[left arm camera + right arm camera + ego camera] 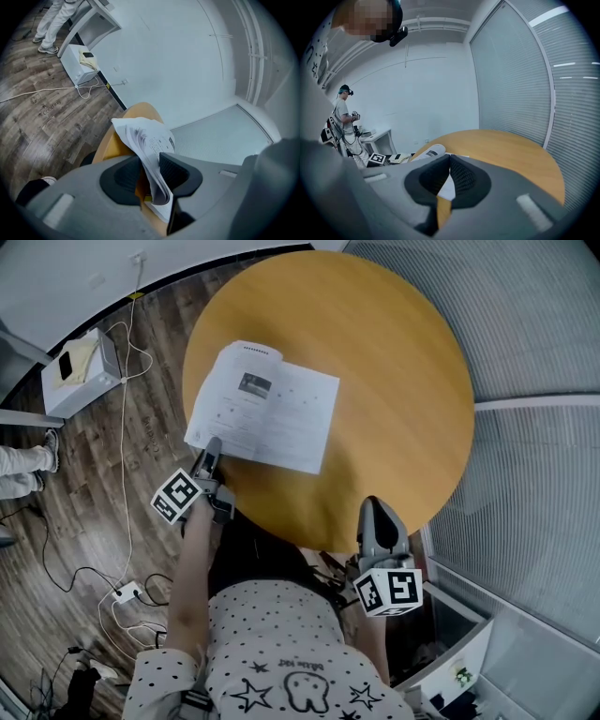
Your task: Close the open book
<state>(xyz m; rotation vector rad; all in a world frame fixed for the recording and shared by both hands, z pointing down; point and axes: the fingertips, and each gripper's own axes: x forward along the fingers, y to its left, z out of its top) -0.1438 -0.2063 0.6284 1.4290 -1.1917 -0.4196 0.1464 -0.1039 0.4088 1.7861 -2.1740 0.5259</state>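
The open book (267, 409) lies flat on the round wooden table (394, 381), white pages up. My left gripper (211, 451) is at the book's near left corner. In the left gripper view a curled bunch of pages (147, 140) stands between the jaws of that gripper (150, 163). The bunch leans on the right pad (176, 171), and a sliver of table shows beside the left pad, so the gripper is open. My right gripper (380, 521) rests at the table's near edge, apart from the book. Its tips (450, 159) are shut with nothing between them, and the book (429, 152) lies beyond.
On the wood floor to the left are a white box (80, 371), trailing cables (122, 474) and a power strip (127, 593). Another person (347, 122) stands near a white desk (377, 138). Slatted blinds (534, 324) line the right side.
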